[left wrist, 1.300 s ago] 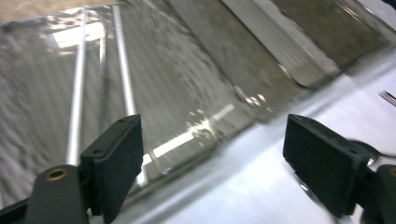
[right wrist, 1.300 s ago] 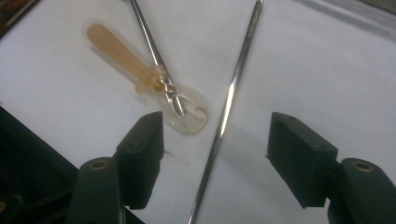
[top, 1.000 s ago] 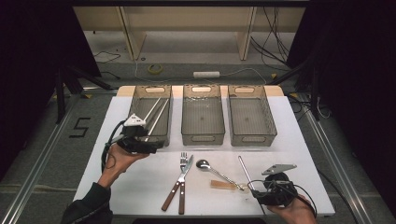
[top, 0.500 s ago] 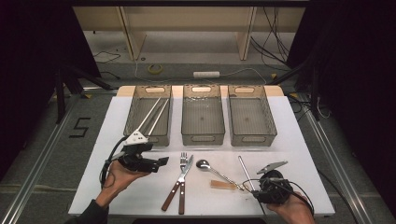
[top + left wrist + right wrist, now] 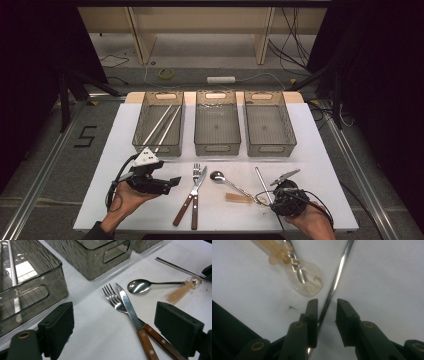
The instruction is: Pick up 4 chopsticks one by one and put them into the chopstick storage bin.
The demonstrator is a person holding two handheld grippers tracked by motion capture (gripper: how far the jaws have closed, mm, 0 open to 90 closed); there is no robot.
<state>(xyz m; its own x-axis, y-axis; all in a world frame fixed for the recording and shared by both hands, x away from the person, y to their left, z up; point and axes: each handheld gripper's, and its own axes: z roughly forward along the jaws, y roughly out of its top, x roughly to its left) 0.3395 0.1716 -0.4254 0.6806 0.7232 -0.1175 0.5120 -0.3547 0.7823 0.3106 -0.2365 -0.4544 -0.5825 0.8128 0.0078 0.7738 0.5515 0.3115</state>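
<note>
A single metal chopstick (image 5: 261,180) (image 5: 337,275) lies on the white table at the near right. My right gripper (image 5: 272,196) (image 5: 327,302) sits low over its near end. Its jaws have just been closing, with the chopstick between them beside one pad and a gap to the other. Just left of it a clear plastic spoon (image 5: 307,282) (image 5: 239,198) rests against the handle of a metal spoon (image 5: 220,176) (image 5: 138,286). My left gripper (image 5: 170,184) (image 5: 113,315) is open wide and empty, facing a crossed fork (image 5: 196,172) (image 5: 111,296) and knife (image 5: 200,180) (image 5: 127,305).
Three grey mesh-patterned trays stand in a row at the far side: the left tray (image 5: 141,120) holds two metal chopsticks (image 5: 162,125) (image 5: 12,272); the middle tray (image 5: 215,145) and the right tray (image 5: 270,147) hold nothing. The table's near edge is close below both hands.
My left gripper has come away from the left tray, toward the near side and right, closer to the fork and knife. The right hand has stayed over the chopstick.
</note>
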